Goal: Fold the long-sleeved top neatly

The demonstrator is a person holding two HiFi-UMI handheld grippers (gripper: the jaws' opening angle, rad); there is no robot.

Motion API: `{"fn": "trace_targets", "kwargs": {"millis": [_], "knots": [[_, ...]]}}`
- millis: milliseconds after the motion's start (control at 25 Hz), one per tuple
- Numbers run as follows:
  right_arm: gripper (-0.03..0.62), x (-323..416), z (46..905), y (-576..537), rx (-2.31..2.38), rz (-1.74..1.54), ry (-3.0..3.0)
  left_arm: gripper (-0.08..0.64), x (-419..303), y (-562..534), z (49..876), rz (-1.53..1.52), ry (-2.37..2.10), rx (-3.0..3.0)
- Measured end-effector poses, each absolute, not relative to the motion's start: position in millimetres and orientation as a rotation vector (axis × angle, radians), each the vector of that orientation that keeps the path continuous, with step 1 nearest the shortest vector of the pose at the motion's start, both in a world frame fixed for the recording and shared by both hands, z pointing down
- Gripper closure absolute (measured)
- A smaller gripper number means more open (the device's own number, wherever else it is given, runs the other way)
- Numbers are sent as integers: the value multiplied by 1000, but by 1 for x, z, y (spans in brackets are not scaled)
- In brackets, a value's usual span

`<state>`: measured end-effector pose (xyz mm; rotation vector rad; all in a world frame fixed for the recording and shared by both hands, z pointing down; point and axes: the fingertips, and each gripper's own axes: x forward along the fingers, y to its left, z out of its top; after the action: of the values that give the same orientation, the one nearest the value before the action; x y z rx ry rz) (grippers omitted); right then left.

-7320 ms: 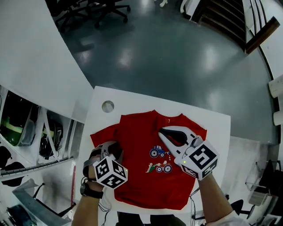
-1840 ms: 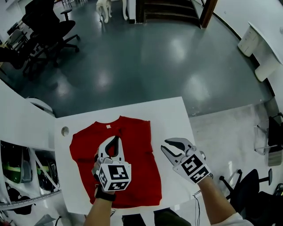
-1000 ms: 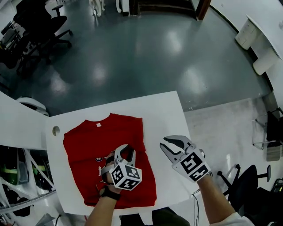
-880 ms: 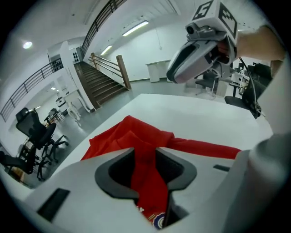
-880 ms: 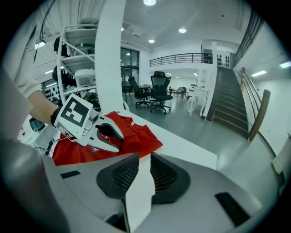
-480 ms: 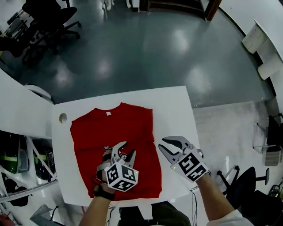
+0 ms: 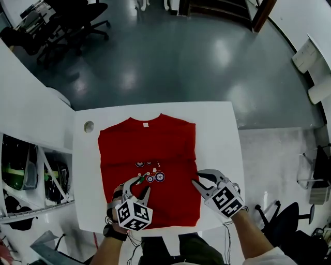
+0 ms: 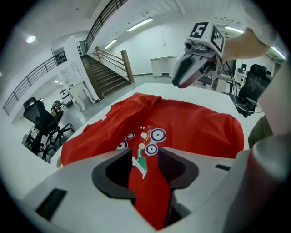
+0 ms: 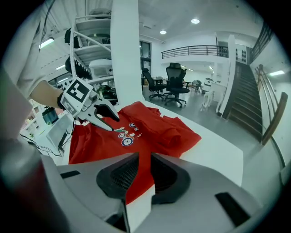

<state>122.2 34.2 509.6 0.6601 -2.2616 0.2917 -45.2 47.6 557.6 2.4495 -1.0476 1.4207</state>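
Note:
The red long-sleeved top (image 7: 147,155) lies flat on the white table (image 7: 217,129), sleeves folded in, with a tractor print (image 7: 151,176) in its middle. My left gripper (image 7: 136,186) hovers over the top's near left part; its jaws stand apart and only red cloth (image 8: 182,123) shows through the gap. My right gripper (image 7: 198,177) is at the top's near right edge, jaws a little apart, nothing gripped. The right gripper view shows the cloth edge (image 9: 150,127) and bare table between its jaws. Each gripper appears in the other's view: right gripper (image 8: 184,79), left gripper (image 9: 107,120).
A round hole (image 7: 89,126) is in the table's far left corner. The table's near edge runs just behind both grippers. Shelving (image 7: 31,171) stands left of the table. Office chairs (image 7: 67,20) and a staircase (image 7: 217,8) are beyond on the grey floor.
My left gripper has drawn back toward the top's near hem and its jaws have widened. My right gripper has moved in from the bare table to the top's right edge.

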Motion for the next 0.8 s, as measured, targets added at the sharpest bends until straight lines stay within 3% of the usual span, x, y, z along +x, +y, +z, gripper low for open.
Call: {"fn": "trace_targets", "kwargs": {"millis": [800], "knots": [[495,101,533,100,561,346,-2216,377,-134,130,571,1448,-1034,2337]]}}
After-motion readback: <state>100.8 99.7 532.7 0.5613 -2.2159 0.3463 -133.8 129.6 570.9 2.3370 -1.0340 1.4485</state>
